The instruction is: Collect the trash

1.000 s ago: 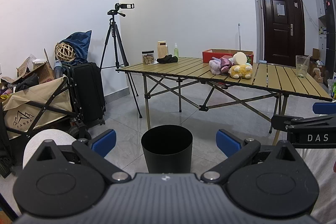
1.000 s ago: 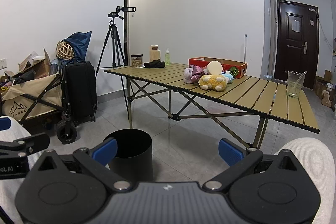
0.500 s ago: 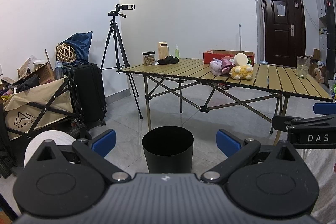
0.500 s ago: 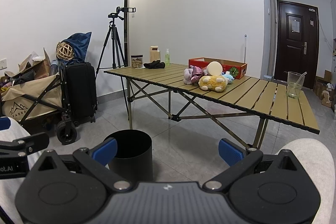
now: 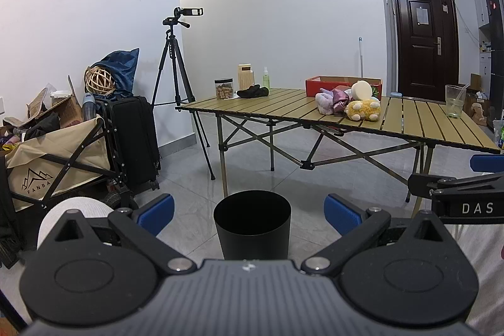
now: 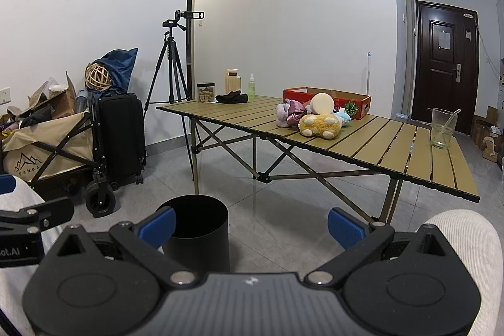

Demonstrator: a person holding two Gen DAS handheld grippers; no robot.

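Note:
A black round trash bin [image 5: 252, 225] stands on the grey tile floor, just ahead of my left gripper [image 5: 249, 210], which is open and empty. In the right wrist view the bin [image 6: 201, 232] sits low left, behind the left fingertip of my right gripper [image 6: 252, 224], also open and empty. On the folding slatted table [image 5: 283, 109] lie plush toys [image 5: 362, 111], a black cloth [image 5: 252, 91], a jar [image 5: 223, 89], a spray bottle [image 5: 266, 81], a red box [image 5: 330, 82] and a plastic cup [image 5: 454, 101].
A camera tripod [image 5: 176, 77] stands by the wall left of the table. A black suitcase [image 5: 135, 140] and a beige folding wagon [image 5: 53, 166] full of clutter stand at the left. A dark door [image 5: 423, 40] is at the back right. My knees frame the bottom corners.
Both views have shifted very slightly; the bin sits a touch lower in the left wrist view. Both grippers stay open and empty.

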